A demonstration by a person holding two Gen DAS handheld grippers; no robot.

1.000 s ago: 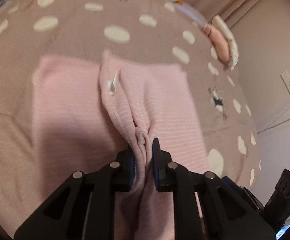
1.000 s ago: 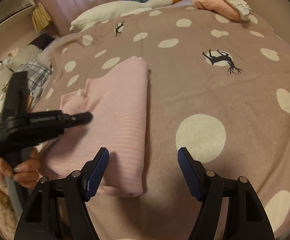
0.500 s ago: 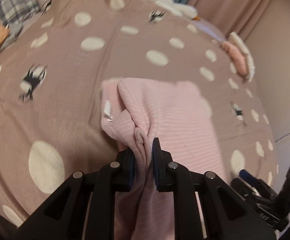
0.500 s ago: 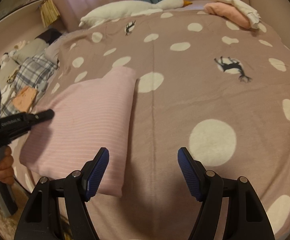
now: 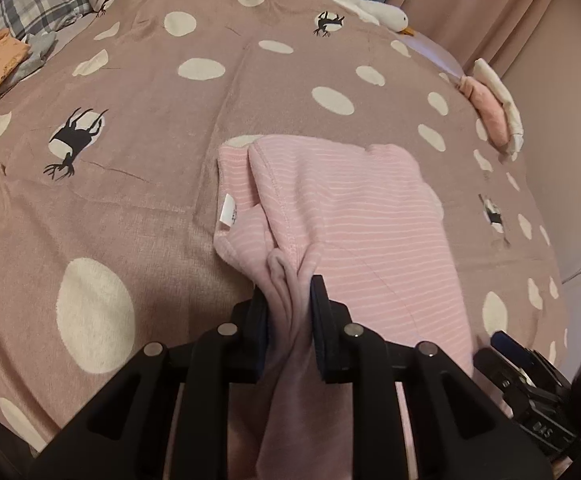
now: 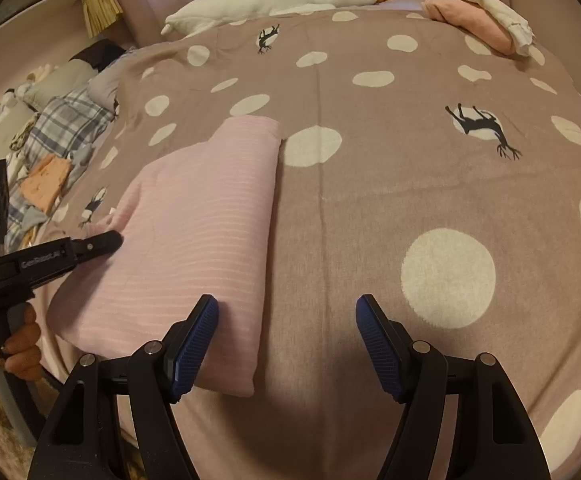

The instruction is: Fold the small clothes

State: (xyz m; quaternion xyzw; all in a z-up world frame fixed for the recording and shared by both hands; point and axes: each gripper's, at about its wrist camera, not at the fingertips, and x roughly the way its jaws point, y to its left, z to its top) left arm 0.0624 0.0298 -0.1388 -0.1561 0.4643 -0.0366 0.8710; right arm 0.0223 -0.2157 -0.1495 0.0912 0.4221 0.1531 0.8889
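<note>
The left gripper (image 5: 289,300) is easing its jaws apart with a bunched edge of the pink striped top (image 5: 362,232) between them, the folded top lying lengthwise on the spotted blanket (image 5: 130,184), while the right gripper (image 6: 287,342) is hovering wide and empty at its near corner.

Soft ribbed pink knit garment (image 5: 362,216) lies on a matt, slightly fuzzy spotted blanket (image 5: 150,168).
</note>
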